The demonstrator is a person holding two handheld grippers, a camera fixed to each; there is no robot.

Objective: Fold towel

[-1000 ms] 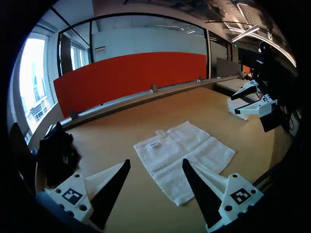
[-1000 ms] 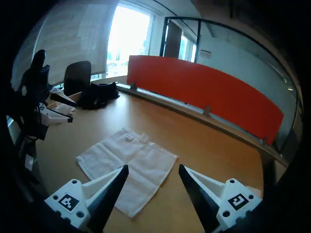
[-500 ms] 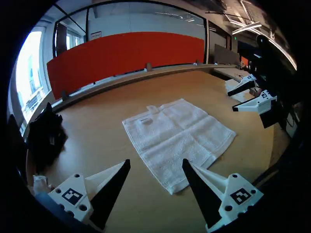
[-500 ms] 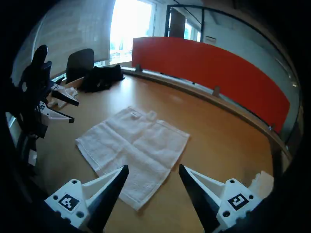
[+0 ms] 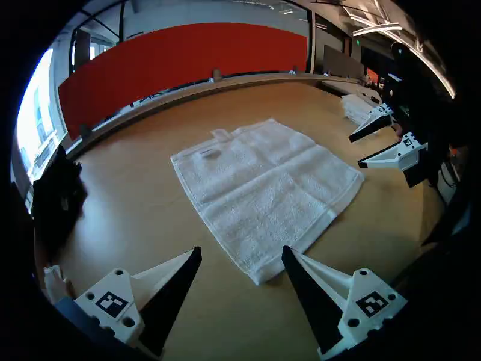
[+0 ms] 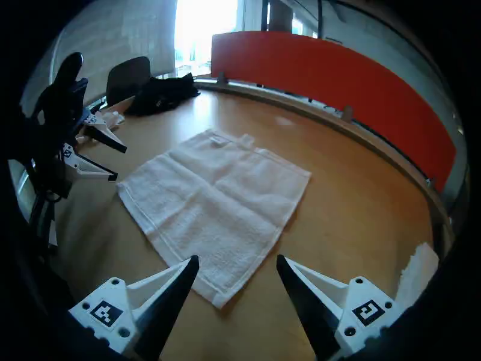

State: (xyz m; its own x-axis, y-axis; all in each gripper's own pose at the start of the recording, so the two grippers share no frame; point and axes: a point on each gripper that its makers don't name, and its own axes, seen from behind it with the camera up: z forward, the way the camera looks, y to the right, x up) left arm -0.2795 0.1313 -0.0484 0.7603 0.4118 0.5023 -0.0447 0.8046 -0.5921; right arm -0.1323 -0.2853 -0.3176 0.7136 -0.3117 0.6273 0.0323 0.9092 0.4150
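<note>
We cannot identify the dark bundle [image 5: 57, 192], cut off at the left edge. The towel [image 5: 264, 186] lies flat mid-frame on the table [image 5: 138, 204]. Our left gripper [image 5: 241, 248] and right gripper [image 6: 237, 257] gape wide, holding nothing. We are closer to the towel than before.

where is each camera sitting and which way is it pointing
Left gripper view: on the left gripper, above the table, facing the towel and red divider; its open fingers frame a towel corner.
Right gripper view: on the right gripper, facing the towel from another corner; open fingers low.
Shared: towel, table, divider, each other's gripper.
</note>
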